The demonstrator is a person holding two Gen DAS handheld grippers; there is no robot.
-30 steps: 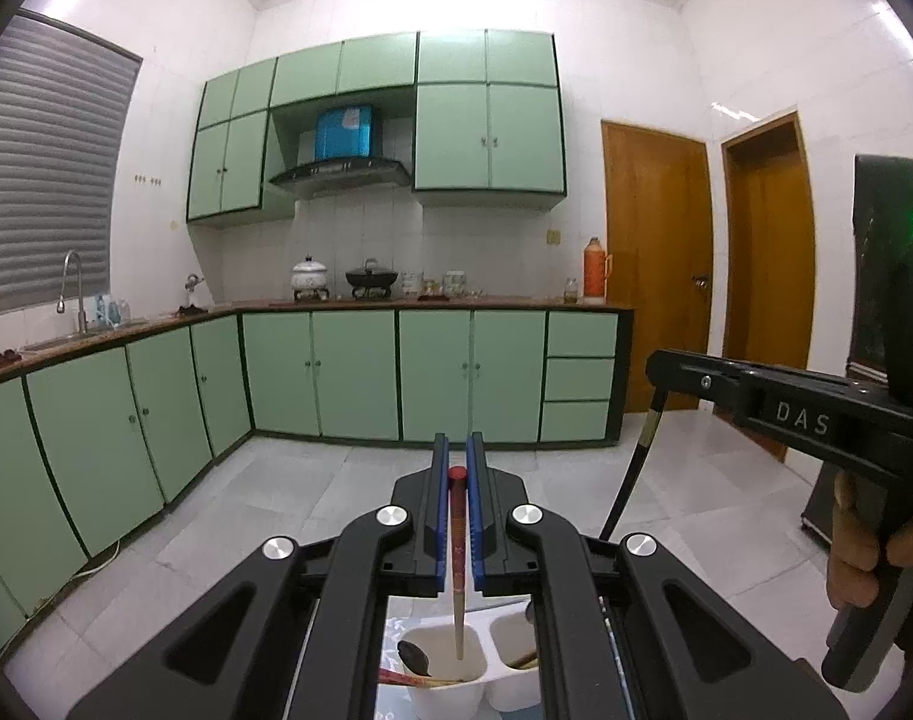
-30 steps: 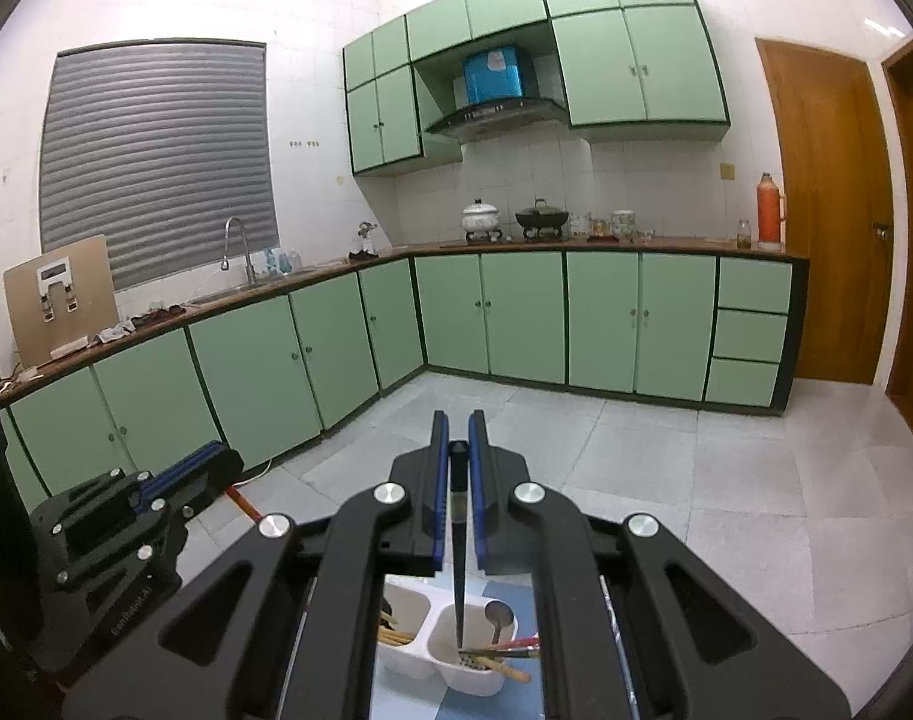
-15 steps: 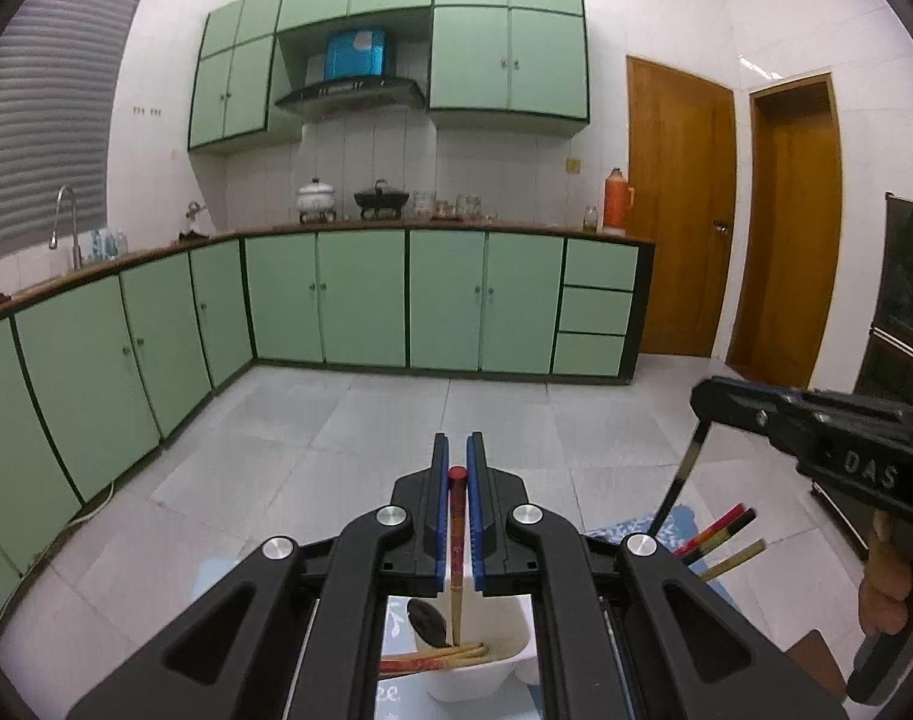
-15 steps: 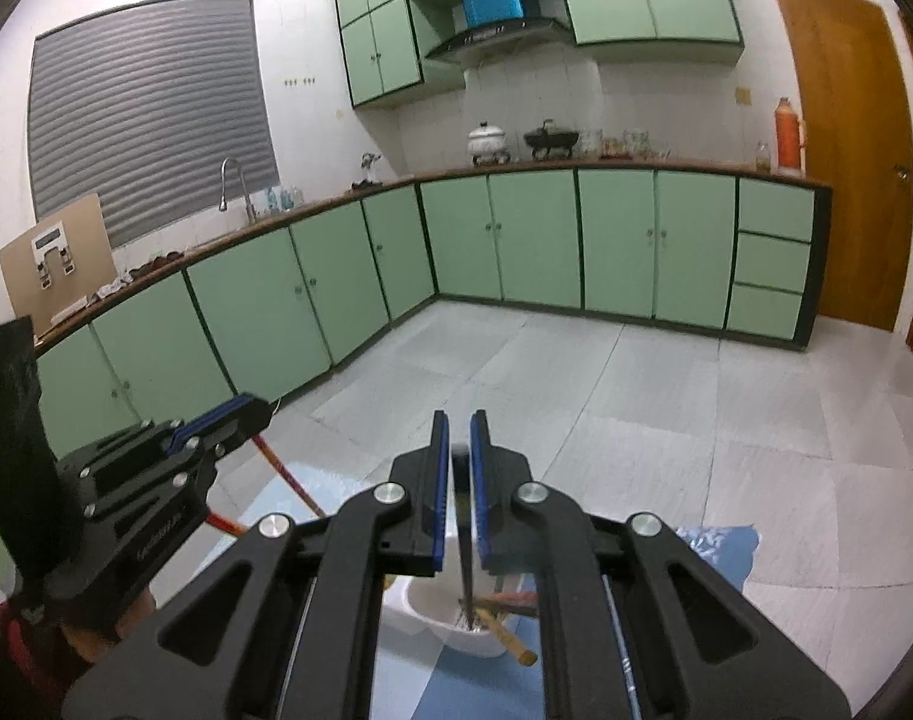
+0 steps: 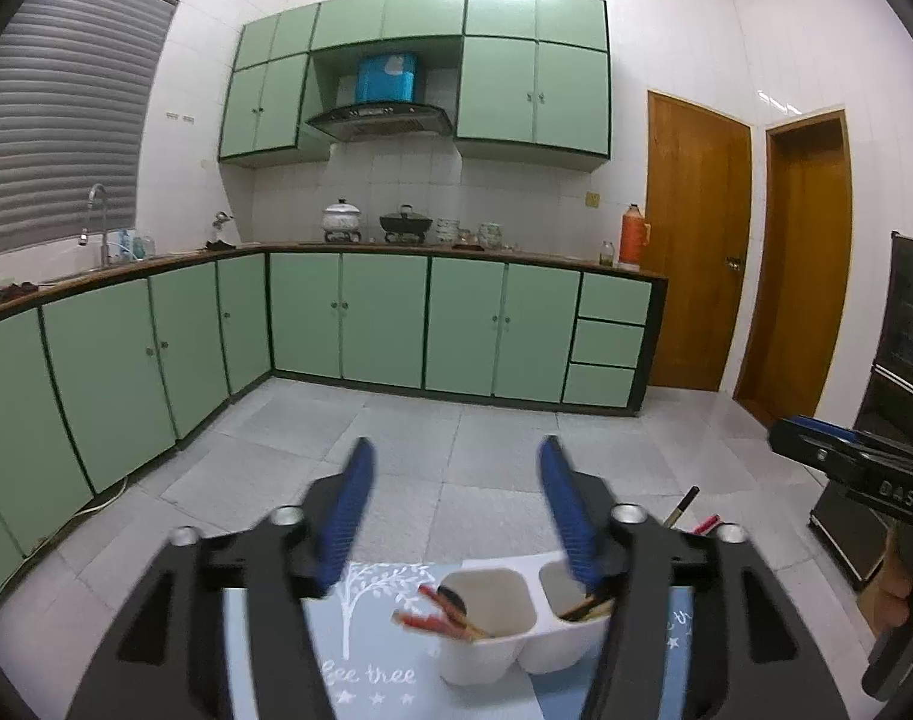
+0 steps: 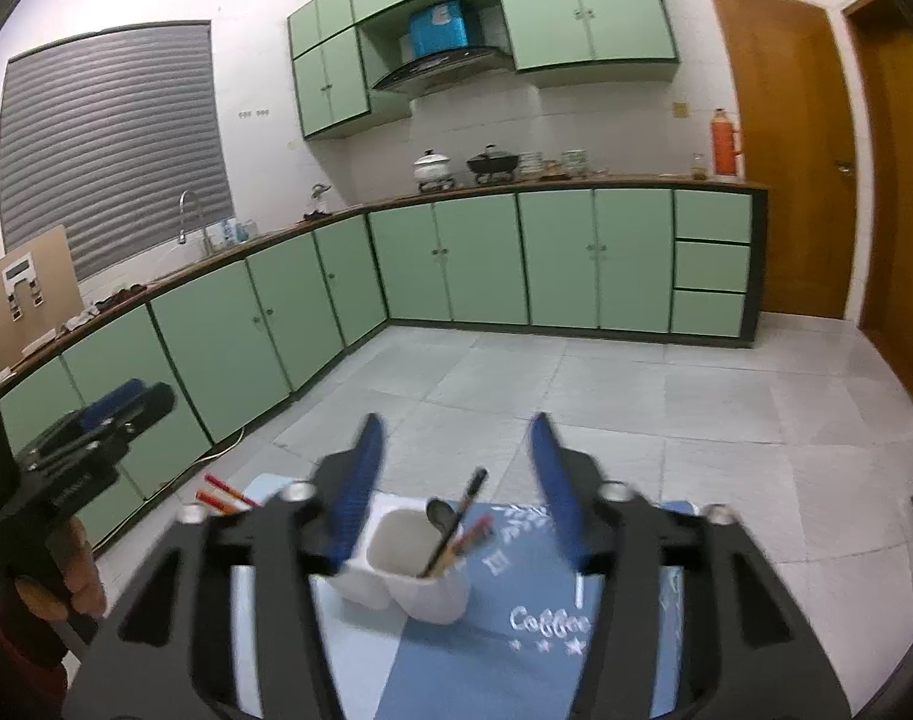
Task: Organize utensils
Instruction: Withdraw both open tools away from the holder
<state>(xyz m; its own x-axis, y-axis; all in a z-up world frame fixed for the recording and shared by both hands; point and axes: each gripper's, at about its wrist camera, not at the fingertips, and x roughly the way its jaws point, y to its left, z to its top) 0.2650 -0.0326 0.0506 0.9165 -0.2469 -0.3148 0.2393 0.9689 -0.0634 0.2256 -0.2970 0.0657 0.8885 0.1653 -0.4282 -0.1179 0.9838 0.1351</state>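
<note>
A white two-compartment utensil holder stands on a blue printed mat. It holds red chopsticks, a dark spoon and wooden sticks. My left gripper is open and empty above it. In the right wrist view the holder holds a black chopstick, a spoon and red chopsticks. My right gripper is open and empty above the holder. Each gripper shows at the edge of the other's view: the right gripper, the left gripper.
The mat lies on a small table over a grey tiled floor. Green cabinets run along the back and left walls. Two wooden doors stand at the right. A dark appliance is at the far right.
Both grippers have opened and let go of their chopsticks, which now stand in the holder. Both grippers have risen and pulled back from the holder.
</note>
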